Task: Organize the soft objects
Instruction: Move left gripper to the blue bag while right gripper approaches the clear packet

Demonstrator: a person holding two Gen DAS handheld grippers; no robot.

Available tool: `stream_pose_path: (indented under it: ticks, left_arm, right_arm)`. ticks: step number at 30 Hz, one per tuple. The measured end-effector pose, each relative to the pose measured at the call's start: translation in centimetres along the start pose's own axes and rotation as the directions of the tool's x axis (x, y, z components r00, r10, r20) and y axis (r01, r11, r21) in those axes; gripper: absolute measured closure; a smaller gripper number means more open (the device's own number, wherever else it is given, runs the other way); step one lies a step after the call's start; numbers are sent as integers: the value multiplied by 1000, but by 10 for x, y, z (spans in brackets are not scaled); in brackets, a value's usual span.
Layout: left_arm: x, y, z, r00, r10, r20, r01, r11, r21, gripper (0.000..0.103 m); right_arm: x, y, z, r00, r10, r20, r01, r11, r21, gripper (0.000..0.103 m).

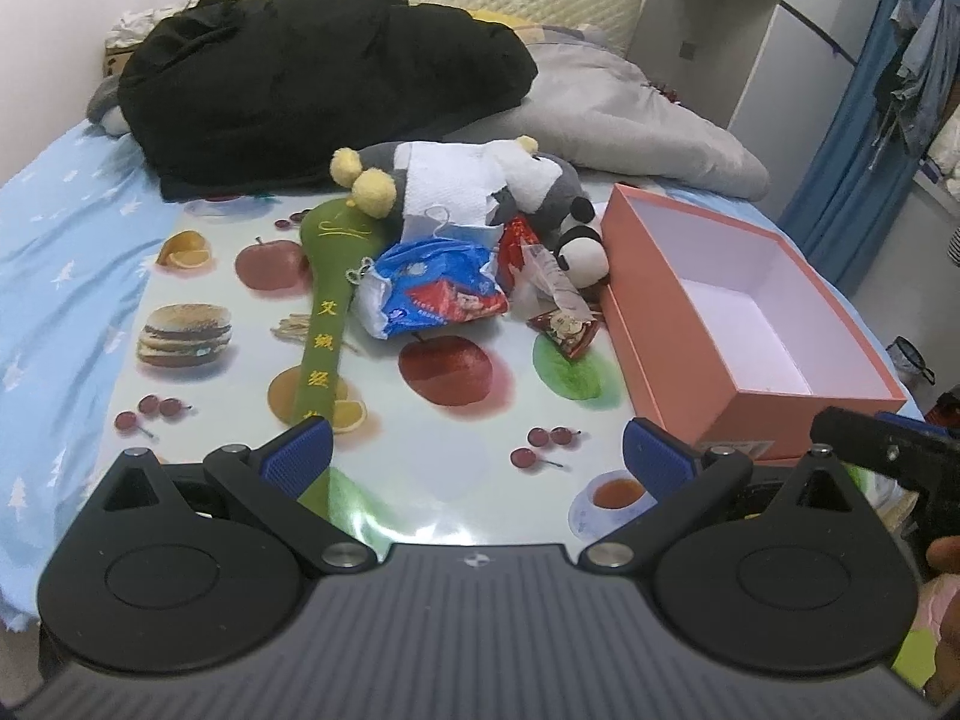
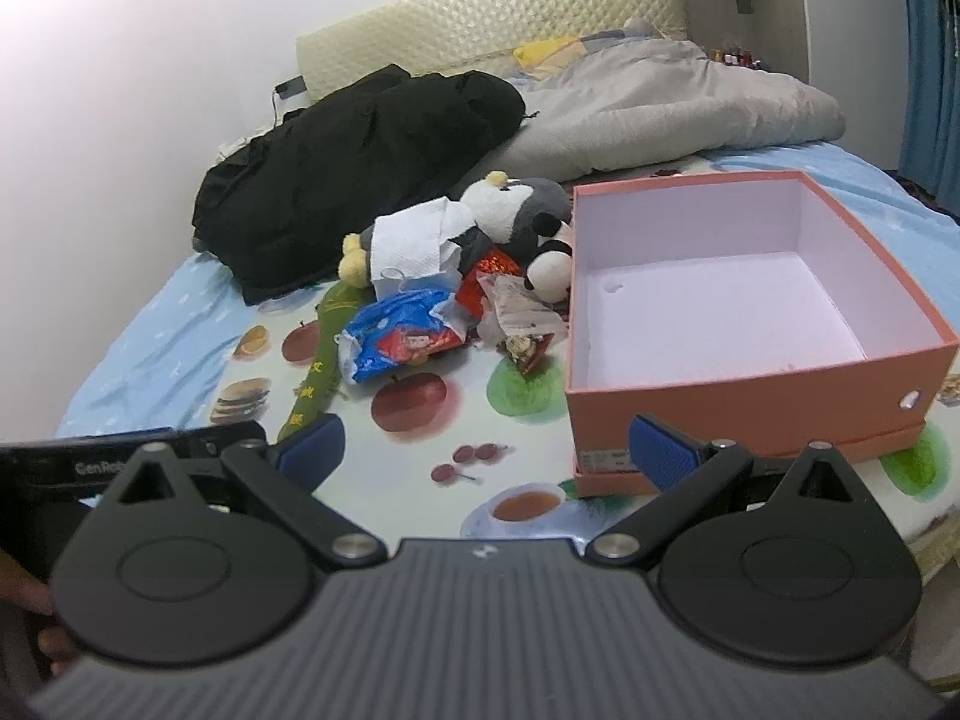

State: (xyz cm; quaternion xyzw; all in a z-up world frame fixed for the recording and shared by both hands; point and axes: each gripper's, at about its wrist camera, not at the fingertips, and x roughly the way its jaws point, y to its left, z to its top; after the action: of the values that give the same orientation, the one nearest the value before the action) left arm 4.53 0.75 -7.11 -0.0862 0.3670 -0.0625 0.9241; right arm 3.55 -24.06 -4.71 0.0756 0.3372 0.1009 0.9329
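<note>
Toys (image 1: pixel 480 228) lie well ahead of both gaping hand-held grippers (image 1: pixel 477 459) (image 2: pixel 486 450).

**Soft things piled beside an open box on the bed**

A grey-and-white plush penguin with yellow feet (image 1: pixel 540 180) lies on its side, white paper towel (image 1: pixel 447 189) draped across it. A small black-and-white plush panda (image 1: pixel 579 249) touches the open, empty salmon-pink cardboard box (image 1: pixel 678 372). A long green embroidered fabric mallet (image 1: pixel 327 312) stretches toward the bed's near edge, beside a crumpled blue plastic bag (image 1: pixel 435 288).
</note>
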Motion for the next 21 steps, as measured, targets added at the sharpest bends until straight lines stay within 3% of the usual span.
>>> stream_pose_path:
  ticks: [14,19,21]
  left_arm:
    - [55,16,19,1000,9,-7,-9,999,47,0]
    - [76,24,25,1000,2,-20,-1,999,47,0]
    - [84,26,28,1000,9,-18,-8,999,52,2]
  right_arm:
    - [50,16,28,998,24,50,-23,999,-28,0]
    - [72,24,39,998,57,41,-56,998,-40,11]
    - [83,27,43,999,45,29,-44,998,-42,25]
